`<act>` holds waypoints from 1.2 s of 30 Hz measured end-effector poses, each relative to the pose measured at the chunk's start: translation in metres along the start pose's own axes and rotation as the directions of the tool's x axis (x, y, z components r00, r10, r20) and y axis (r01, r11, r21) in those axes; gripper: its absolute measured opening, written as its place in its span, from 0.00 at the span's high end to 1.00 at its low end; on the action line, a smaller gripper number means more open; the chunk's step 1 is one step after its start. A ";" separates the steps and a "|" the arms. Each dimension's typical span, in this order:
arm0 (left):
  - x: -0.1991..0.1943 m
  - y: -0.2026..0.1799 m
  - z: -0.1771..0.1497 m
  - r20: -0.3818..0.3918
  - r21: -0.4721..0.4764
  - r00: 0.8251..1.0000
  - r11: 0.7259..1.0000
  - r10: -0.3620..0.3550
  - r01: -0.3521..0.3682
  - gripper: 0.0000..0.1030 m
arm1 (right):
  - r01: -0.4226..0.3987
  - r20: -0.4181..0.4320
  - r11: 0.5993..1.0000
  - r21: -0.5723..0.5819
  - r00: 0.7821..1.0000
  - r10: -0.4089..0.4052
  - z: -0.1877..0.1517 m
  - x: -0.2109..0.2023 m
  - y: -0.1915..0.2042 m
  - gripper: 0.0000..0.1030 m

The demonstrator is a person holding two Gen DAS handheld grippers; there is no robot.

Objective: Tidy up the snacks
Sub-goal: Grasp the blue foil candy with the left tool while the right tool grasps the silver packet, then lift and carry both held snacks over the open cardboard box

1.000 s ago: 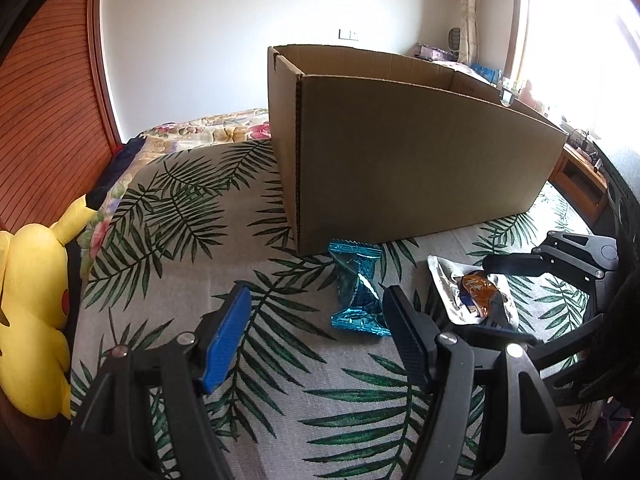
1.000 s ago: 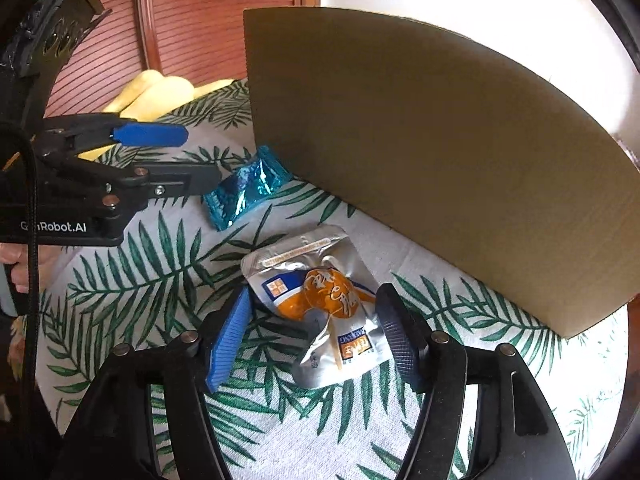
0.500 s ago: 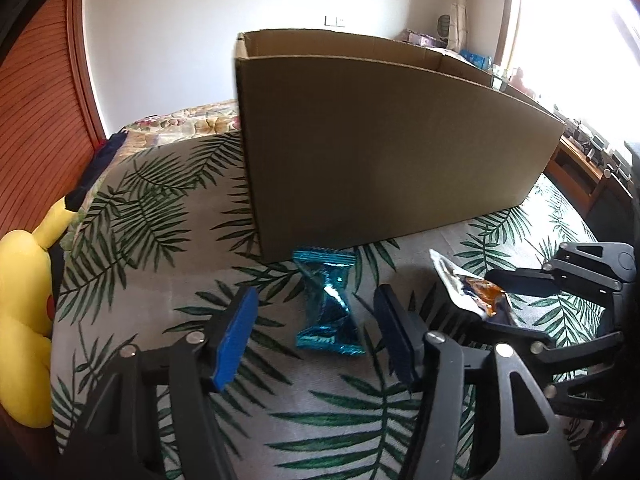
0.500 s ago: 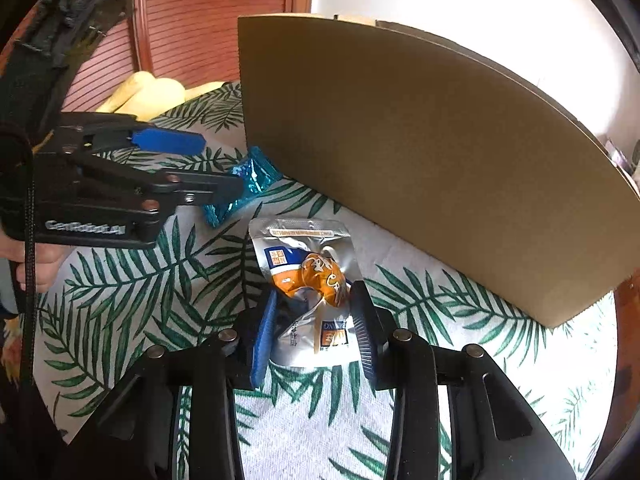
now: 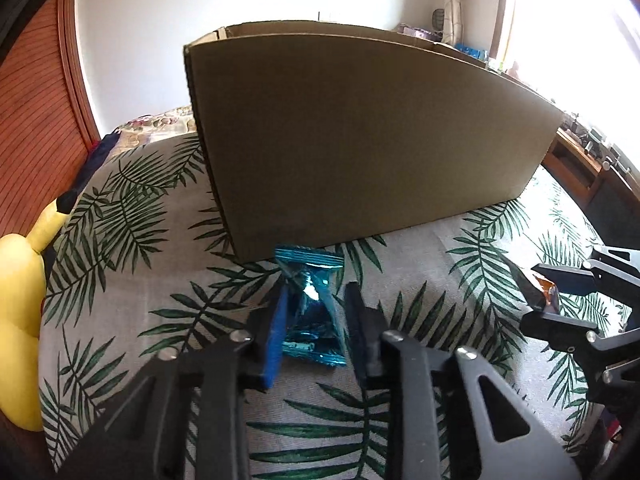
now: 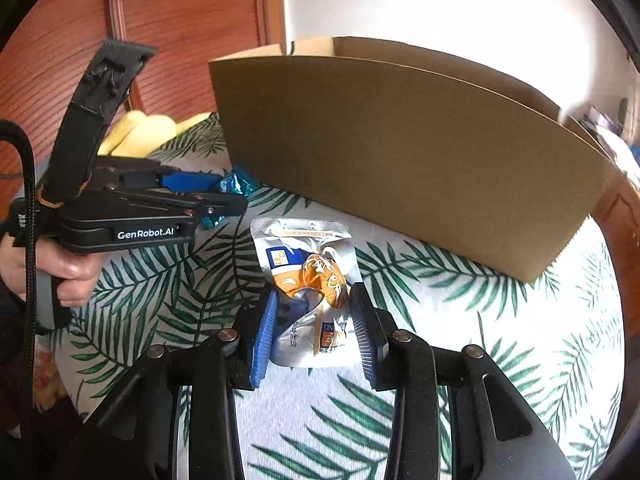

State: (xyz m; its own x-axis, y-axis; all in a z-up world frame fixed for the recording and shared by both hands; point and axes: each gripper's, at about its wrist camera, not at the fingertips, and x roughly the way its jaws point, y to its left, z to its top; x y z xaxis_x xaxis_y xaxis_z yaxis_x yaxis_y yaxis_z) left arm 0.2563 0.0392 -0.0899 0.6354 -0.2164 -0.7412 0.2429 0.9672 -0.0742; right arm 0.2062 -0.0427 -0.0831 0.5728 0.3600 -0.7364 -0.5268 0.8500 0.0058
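A shiny blue snack packet (image 5: 312, 312) lies on the leaf-print bedspread just before the cardboard box (image 5: 360, 140). My left gripper (image 5: 314, 312) is shut on the blue packet, fingers pressing both sides. A silver and orange snack pouch (image 6: 308, 284) sits between the fingers of my right gripper (image 6: 314, 308), which is shut on it. In the right wrist view the left gripper (image 6: 208, 192) shows at the left with the blue packet (image 6: 236, 188) in it. The right gripper (image 5: 560, 300) shows at the right edge of the left wrist view.
The open cardboard box (image 6: 400, 152) stands upright on the bed behind both snacks. A yellow plush toy (image 5: 20, 312) lies at the bed's left edge by a wooden wall (image 5: 32, 120). A wooden side table (image 5: 580, 168) stands at the right.
Both grippers moved forward and closed: the left one shut on the blue packet, the right one shut on the silver and orange pouch.
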 end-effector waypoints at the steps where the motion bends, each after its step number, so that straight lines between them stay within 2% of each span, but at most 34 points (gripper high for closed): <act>1: 0.000 -0.001 0.000 0.000 0.002 1.000 1.000 -0.001 0.001 0.78 | 0.001 0.003 1.000 0.007 1.000 -0.001 -0.003 -0.004 -0.002 0.65; 5: 0.000 -0.001 -0.001 -0.001 0.003 1.000 1.000 -0.002 0.002 0.82 | 0.021 0.014 1.000 0.018 1.000 -0.021 -0.006 -0.012 -0.001 0.65; 21: -0.004 -0.011 -0.003 0.025 0.029 0.999 0.999 0.029 -0.029 0.83 | 0.033 0.062 0.998 0.062 0.997 -0.037 -0.015 -0.030 -0.008 0.65; 36: -0.029 -0.027 -0.001 0.067 0.033 0.998 0.999 0.001 -0.003 0.83 | 0.066 0.099 0.994 0.090 0.992 -0.075 -0.021 -0.057 -0.019 0.65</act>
State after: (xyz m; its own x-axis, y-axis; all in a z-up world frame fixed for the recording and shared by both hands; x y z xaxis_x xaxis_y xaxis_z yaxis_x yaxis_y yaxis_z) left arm 0.2306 0.0196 -0.0671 0.6836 -0.2241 -0.6946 0.2649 0.9630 -0.0500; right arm 0.1705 -0.0870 -0.0555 0.6698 0.3315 -0.6644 -0.4291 0.9031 0.0179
